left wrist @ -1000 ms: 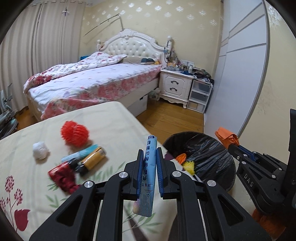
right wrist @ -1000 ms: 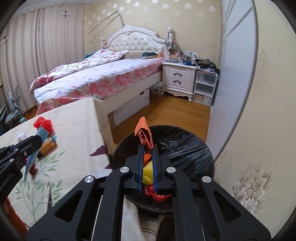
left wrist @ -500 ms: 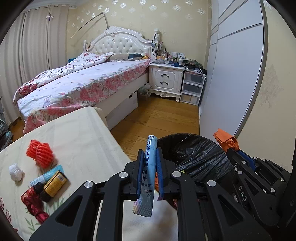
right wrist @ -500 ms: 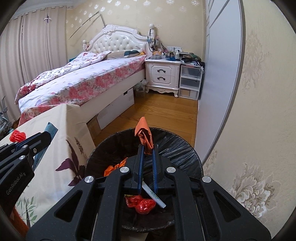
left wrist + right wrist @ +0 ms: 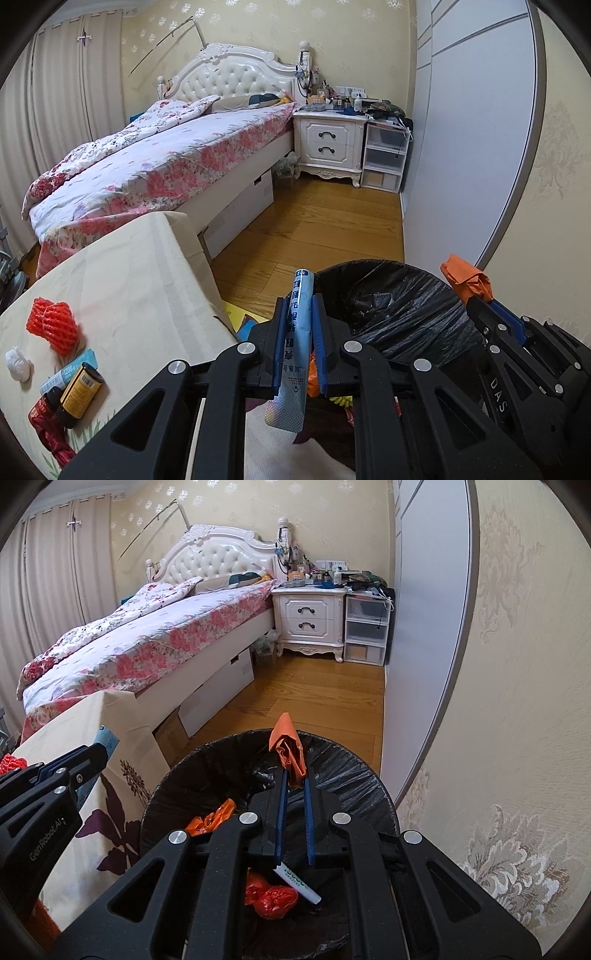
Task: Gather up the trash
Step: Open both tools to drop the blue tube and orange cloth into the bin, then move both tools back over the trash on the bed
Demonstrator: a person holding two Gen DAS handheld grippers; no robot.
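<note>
On the far left, the desk [image 5: 122, 280] carries what is not yet collected: a red mesh ball [image 5: 51, 323], a white crumpled wad [image 5: 17, 363], a yellow-labelled bottle [image 5: 79, 393] and a red wrapper [image 5: 48, 430], all well apart from the bin.

Next comes the left tongs [image 5: 297, 325], clamped tight on a pale blue tube [image 5: 295, 350]. Its long axis runs along the fingers, with the crimped end hanging toward the camera and the cap end pointing out toward the black-lined trash bin [image 5: 399, 310]. These tongs sit near the desk's edge, at the bin's left rim rather than squarely over the opening — a release here would probably want a little more travel to the right.

Furthest right, the right tongs [image 5: 293, 779] pinch a crumpled orange wrapper [image 5: 290, 749] at the very fingertips. In the right wrist view they hang directly above the bin's mouth [image 5: 184, 771], where orange and red scraps [image 5: 271, 895] and a white tube [image 5: 299, 882] already lie. So the right hand is the nearer — I judge its wrapper could drop straight in.
</note>
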